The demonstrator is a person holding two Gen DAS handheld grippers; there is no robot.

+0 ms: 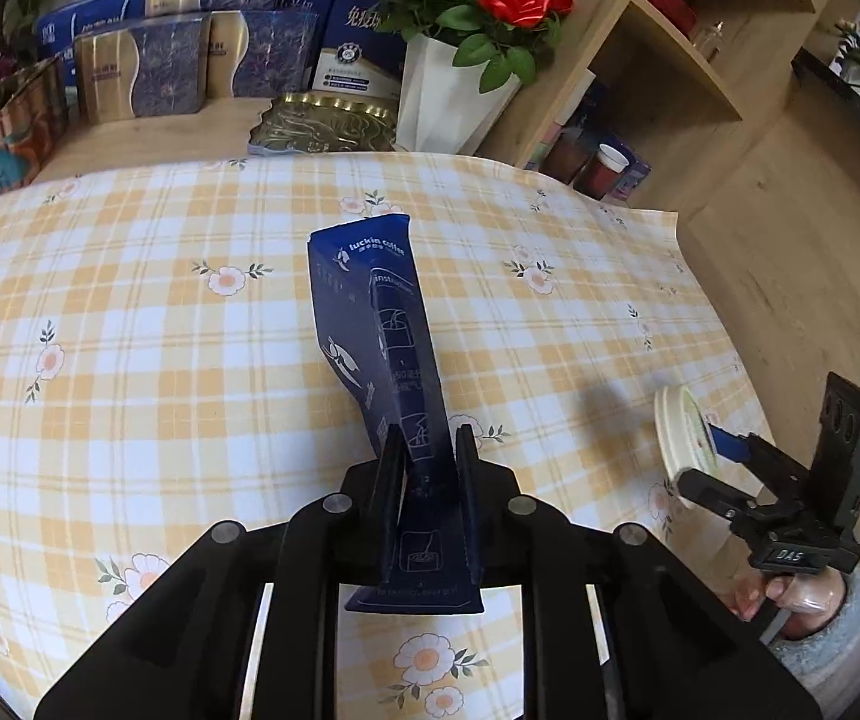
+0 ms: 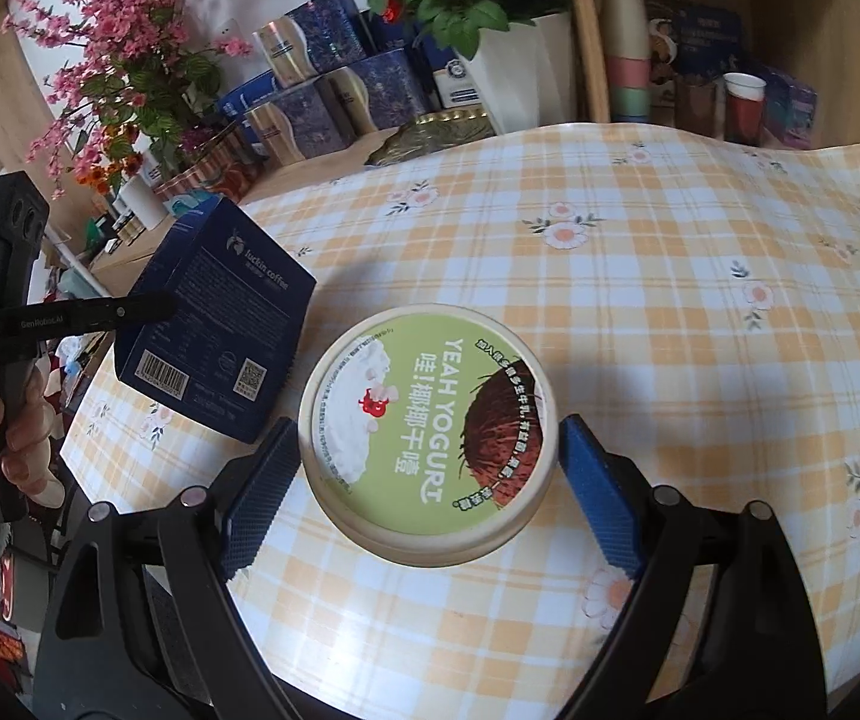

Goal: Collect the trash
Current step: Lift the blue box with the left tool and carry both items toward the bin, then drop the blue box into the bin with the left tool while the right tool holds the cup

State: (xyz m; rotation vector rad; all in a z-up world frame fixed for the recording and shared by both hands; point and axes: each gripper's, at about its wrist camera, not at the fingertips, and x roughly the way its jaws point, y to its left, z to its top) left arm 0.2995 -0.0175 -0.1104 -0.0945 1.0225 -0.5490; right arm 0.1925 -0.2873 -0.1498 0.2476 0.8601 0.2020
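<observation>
left black two-finger gripper (image 1: 428,450) raised above the table, pointing forward, clenched on a flat dark blue cardboard coffee box (image 1: 379,372) printed with white lettering and line drawings. box pinched by its narrow faces, lifted clear of the cloth, tilted so its far end leans away and a little left. seen from the right wrist view, same box (image 2: 214,324) hanging in the air at the table's left edge, barcode and square code on its matte underside, left gripper's finger (image 2: 106,315) pressed along its side, bare hand (image 2: 22,432) wrapped round the handle below.

right gripper (image 2: 430,468) low over the table, levelled forward, jaws spread wide around a round cream paper yogurt tub (image 2: 427,435) with a glossy green lid showing a coconut and white lettering. blue ribbed pads (image 2: 601,498) flanking the tub on both sides; contact with its rim hard to judge, so grasp or mere bracketing cannot be told for sure, though the jaws stand apart. from the left wrist view, tub (image 1: 685,444) sitting near the right edge of the table, on its base, right gripper (image 1: 712,462) around it, hand (image 1: 790,594) in a grey fuzzy sleeve beneath.

smooth yellow and white checked tablecloth with small flower prints (image 1: 160,312) under everything. behind, a white faceted pot of red fabric roses (image 1: 448,90), stacked shiny blue and gold gift boxes (image 1: 148,72), light wooden shelves (image 1: 682,60).
</observation>
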